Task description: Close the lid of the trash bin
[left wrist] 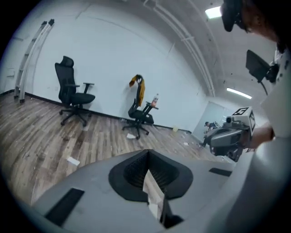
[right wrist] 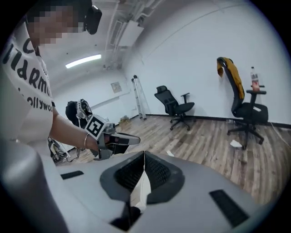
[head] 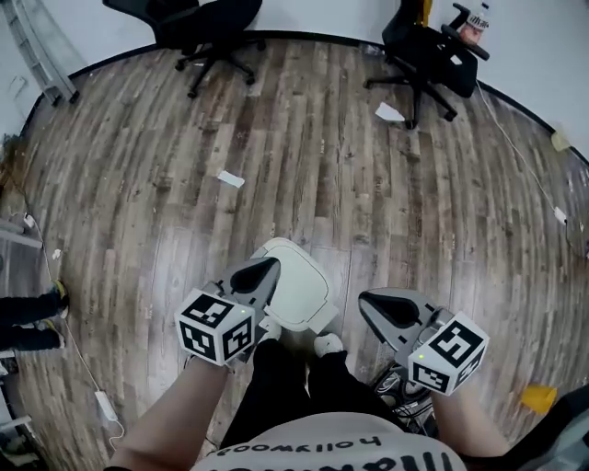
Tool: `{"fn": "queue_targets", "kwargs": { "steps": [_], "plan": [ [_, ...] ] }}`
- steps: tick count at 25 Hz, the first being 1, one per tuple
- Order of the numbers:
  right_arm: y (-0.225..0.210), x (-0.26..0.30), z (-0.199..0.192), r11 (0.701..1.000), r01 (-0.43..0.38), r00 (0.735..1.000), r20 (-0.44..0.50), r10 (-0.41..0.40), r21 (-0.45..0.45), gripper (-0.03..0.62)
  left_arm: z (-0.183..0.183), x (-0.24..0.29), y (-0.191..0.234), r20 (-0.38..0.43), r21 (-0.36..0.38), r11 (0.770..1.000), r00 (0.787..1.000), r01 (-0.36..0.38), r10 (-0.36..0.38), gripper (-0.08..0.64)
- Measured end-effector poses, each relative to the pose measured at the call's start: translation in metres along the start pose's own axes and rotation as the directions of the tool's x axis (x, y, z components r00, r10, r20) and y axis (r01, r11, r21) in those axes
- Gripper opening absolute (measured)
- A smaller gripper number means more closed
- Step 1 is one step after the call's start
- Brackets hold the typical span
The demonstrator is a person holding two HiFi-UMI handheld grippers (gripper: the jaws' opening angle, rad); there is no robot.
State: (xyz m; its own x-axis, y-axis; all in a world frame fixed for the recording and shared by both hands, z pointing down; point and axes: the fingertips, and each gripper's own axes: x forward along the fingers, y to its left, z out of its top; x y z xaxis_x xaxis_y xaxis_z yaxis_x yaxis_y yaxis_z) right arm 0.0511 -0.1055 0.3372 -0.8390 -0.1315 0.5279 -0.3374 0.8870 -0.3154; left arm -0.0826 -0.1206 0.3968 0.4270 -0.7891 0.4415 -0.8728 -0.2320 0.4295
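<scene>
In the head view the white trash bin (head: 296,283) stands on the wood floor just ahead of the person's feet, and its lid looks to lie flat on top. My left gripper (head: 267,268) hovers over the bin's near left edge, jaws shut and empty. My right gripper (head: 370,300) is held to the right of the bin, apart from it, also shut on nothing. In the left gripper view the left gripper (left wrist: 148,153) points out across the room, with the right gripper (left wrist: 227,136) at the right. The right gripper (right wrist: 144,154) likewise shows the left gripper (right wrist: 113,141) beside it.
Two black office chairs (head: 216,28) (head: 428,51) stand by the far wall. Paper scraps (head: 230,178) (head: 389,112) lie on the floor. A folded ladder (head: 41,55) leans at far left, a cable with a white adapter (head: 103,405) runs at near left, and a yellow object (head: 538,397) lies at near right.
</scene>
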Motion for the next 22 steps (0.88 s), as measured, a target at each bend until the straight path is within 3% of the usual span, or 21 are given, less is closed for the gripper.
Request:
{"fn": "queue_targets", "kwargs": {
  "steps": [4, 8, 10, 15, 22],
  "plan": [
    [0.008, -0.015, 0.067, 0.997, -0.068, 0.989, 0.132, 0.07, -0.022, 0.011, 0.071, -0.046, -0.052, 0.213, 0.102, 0.994, 0.975, 0.04, -0.061, 0.007],
    [0.018, -0.036, 0.119, 0.986, -0.168, 0.952, 0.259, 0.161, 0.003, 0.011, 0.119, -0.083, -0.093, 0.352, 0.163, 0.987, 0.934, 0.009, -0.066, 0.006],
    [0.03, -0.045, 0.135, 0.978, -0.206, 0.938, 0.278, 0.208, -0.037, 0.011, 0.135, -0.098, -0.114, 0.386, 0.183, 0.983, 0.92, -0.003, -0.069, 0.006],
    [0.06, -0.057, 0.142, 0.954, -0.236, 0.933, 0.233, 0.276, -0.185, 0.011, 0.152, -0.128, -0.15, 0.428, 0.26, 0.963, 0.902, -0.066, -0.054, 0.008],
    [0.077, -0.066, 0.14, 0.927, -0.289, 0.916, 0.211, 0.34, -0.238, 0.009, 0.151, -0.15, -0.16, 0.475, 0.231, 0.963, 0.88, -0.14, 0.014, 0.006]
  ]
}}
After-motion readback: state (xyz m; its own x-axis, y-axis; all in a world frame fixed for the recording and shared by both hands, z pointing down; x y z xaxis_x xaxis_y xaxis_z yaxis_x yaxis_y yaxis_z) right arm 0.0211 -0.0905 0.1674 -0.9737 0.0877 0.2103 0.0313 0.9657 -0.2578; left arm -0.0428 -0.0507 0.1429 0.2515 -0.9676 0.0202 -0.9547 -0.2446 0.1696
